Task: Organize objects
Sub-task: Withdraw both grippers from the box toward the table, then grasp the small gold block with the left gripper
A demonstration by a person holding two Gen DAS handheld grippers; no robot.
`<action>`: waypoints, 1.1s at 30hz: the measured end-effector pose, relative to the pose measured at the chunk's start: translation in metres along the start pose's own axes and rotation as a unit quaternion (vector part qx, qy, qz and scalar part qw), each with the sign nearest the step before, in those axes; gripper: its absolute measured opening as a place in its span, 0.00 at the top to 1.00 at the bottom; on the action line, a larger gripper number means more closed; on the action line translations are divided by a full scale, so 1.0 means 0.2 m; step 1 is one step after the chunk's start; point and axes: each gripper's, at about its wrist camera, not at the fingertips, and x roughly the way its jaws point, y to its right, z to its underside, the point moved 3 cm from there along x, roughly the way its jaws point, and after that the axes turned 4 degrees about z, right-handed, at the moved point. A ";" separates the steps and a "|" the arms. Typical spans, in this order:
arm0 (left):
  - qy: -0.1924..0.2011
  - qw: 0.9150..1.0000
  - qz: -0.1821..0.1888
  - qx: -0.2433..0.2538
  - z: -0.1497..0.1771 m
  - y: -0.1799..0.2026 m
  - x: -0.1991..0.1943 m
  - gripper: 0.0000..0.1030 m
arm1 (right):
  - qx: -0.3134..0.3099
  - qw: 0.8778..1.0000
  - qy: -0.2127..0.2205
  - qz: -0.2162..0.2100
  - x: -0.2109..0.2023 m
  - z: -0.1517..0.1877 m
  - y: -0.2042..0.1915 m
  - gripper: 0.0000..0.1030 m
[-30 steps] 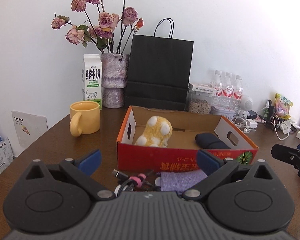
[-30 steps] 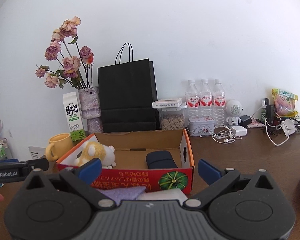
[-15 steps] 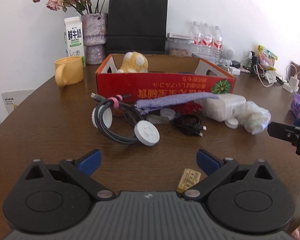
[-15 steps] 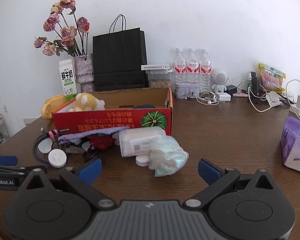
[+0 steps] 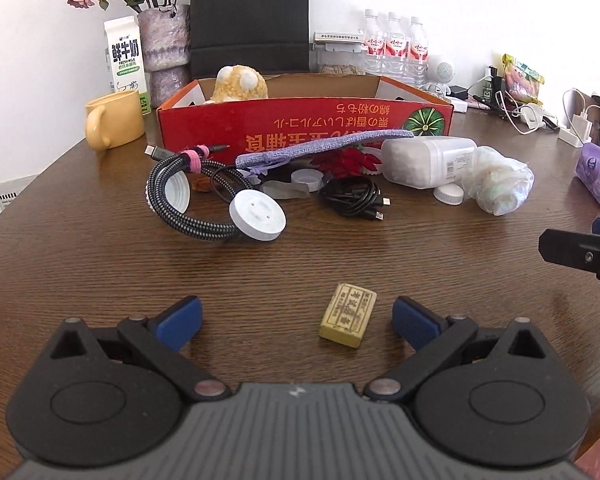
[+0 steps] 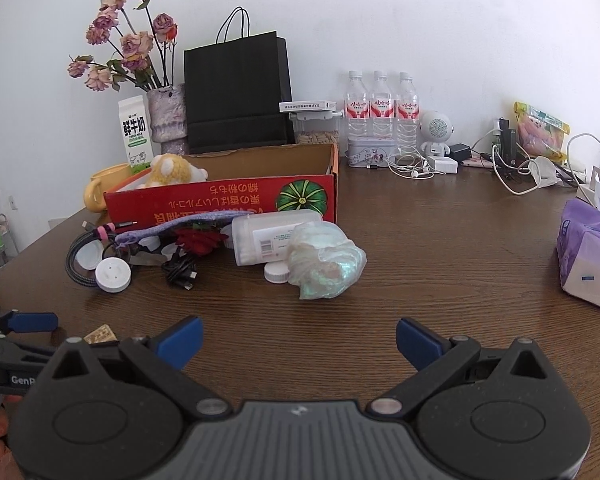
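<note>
Brown bench (image 5: 100, 260): we log one yellow block (image 5: 348, 315), lying just ahead between the left claw (image 5: 296, 318) tips, right of centre, long axis pointing away; both claws wide, empty.

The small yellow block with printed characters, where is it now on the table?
In the left wrist view the yellow block lies flat on the wooden table, alone, between the open left gripper's fingertips, nearer the right one.
</note>
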 end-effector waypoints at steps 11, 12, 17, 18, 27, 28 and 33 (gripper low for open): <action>-0.002 1.000 0.012 0.006 0.00 0.02 -0.02 0.08 | 0.003 1.000 -0.024 -0.004 0.03 0.05 0.01 0.00; 0.001 1.000 0.017 0.010 0.00 0.02 -0.03 0.20 | 0.002 1.000 -0.024 -0.007 0.03 0.05 0.00 0.00; 0.008 0.998 0.065 0.023 -0.01 0.06 -0.07 0.79 | 0.000 1.000 -0.020 -0.015 0.01 0.04 -0.01 0.00; 0.010 0.997 0.067 0.023 -0.01 0.06 -0.08 0.79 | -0.001 1.000 -0.020 -0.016 0.01 0.04 -0.01 0.00; 0.049 0.997 0.050 0.029 -0.05 0.05 -0.16 0.79 | -0.002 1.000 -0.018 -0.016 0.02 0.03 -0.01 0.00; 0.053 0.997 0.048 0.027 -0.06 0.04 -0.16 0.79 | -0.003 1.000 -0.017 -0.014 0.02 0.02 -0.01 0.00; 0.059 0.997 0.038 0.017 -0.08 -0.02 -0.18 0.79 | -0.009 1.000 -0.008 0.001 0.06 -0.05 0.02 0.00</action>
